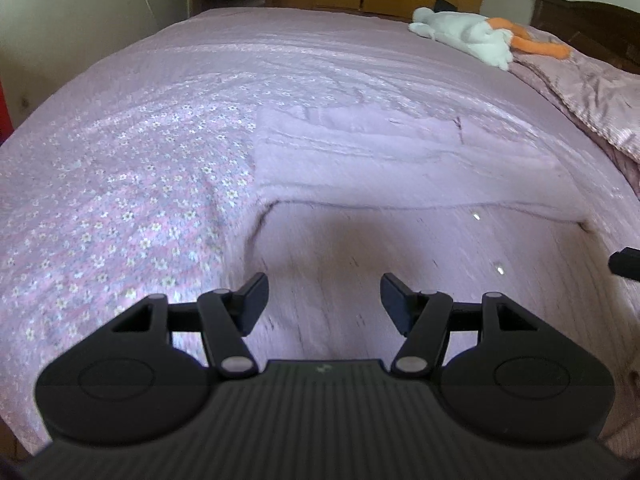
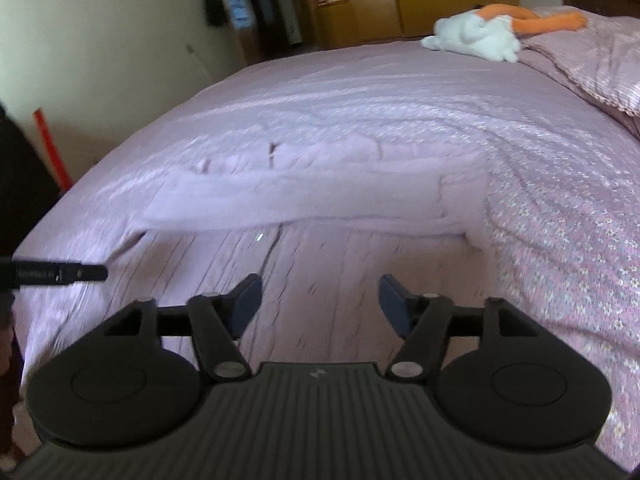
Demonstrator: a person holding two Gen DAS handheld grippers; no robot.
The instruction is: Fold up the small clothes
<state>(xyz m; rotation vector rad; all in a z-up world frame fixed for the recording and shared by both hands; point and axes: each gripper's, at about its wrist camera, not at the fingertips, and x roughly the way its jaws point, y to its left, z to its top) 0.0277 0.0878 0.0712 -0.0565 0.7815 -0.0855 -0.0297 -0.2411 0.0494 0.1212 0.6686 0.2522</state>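
A pale lilac garment [image 1: 400, 168] lies spread flat on the bed [image 1: 240, 64], which is covered by a lilac sheet and a flowered cover [image 1: 132, 200]. The garment's nearer part, crossed by fine dark streaks and carrying small bright buttons, is overlapped along a horizontal edge by a plainer, softly wrinkled band on its far side. The left gripper [image 1: 324, 300] hangs just above the garment's near part, its fingers [image 1: 252, 300] spread wide apart and holding nothing; the flowered cover lies beside the garment on this gripper's left. The right gripper [image 2: 320, 300] hovers over the same near part of the garment [image 2: 320, 200], its blue-faced fingers [image 2: 394, 304] likewise wide open and empty, with the flowered cover [image 2: 560, 240] reaching up to the garment's edge. A thin black antenna-like rod [image 2: 60, 272] pokes in over the garment's side in the right wrist view. Well beyond the garment, near the bed's far corner, a white and orange plush toy [image 1: 472, 36] lies beside a folded pink quilt [image 1: 592, 92].
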